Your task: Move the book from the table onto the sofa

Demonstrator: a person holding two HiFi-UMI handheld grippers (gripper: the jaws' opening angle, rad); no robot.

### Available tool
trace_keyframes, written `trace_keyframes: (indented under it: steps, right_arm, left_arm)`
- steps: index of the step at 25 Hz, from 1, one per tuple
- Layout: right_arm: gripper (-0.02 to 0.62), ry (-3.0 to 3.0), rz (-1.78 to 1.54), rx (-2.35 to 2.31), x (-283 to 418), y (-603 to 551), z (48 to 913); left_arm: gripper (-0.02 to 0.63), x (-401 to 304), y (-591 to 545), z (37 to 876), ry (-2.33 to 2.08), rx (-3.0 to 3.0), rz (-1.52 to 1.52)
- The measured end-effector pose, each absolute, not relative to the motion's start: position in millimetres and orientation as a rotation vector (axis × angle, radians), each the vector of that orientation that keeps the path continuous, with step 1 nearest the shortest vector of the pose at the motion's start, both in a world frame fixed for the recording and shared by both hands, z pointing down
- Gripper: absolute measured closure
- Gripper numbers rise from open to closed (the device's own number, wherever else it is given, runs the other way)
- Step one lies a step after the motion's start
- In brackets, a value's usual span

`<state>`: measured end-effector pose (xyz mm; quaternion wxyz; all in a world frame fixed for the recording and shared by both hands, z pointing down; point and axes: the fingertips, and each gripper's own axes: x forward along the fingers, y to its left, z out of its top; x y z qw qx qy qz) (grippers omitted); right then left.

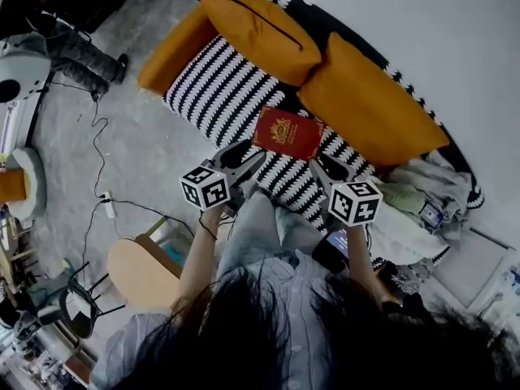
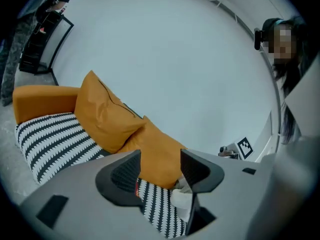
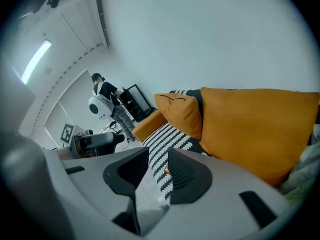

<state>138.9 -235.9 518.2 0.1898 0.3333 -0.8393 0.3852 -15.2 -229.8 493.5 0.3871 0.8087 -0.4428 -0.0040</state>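
I hold both grippers out over the front edge of the sofa (image 1: 219, 88), side by side and tipped a little downward. My left gripper (image 1: 250, 158) has its jaws spread with nothing between them. My right gripper (image 1: 327, 167) keeps a narrower gap and also grips nothing. The red book (image 1: 287, 133) lies flat on the black-and-white striped seat, just beyond both sets of fingertips, cover up with its gold emblem showing. Its long axis runs along the sofa's length, in front of the orange cushions (image 1: 366, 104). To my left a black cable (image 1: 97, 153) trails over the grey floor (image 1: 138, 145), and a white wall (image 1: 455, 31) stands behind the sofa.
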Motion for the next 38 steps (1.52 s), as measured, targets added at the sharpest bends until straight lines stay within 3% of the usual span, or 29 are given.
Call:
trace_keyframes:
  steps: [12,22,38]
  right_arm:
    - [0.483,-2.48,1.068,0.847,144,-192,479]
    - [0.497,-2.491,1.063,0.805,147,-161,471]
    - [0.505,-2.519,0.948,0.808,93,-75,448]
  left_arm:
    - [0.377,28,-179,445,-1.162,2.058,-0.096]
    - [0.43,31,-139,433,-1.207,2.072,0.007]
    - [0.469,-19,-46,422,-1.247,2.098,-0.066]
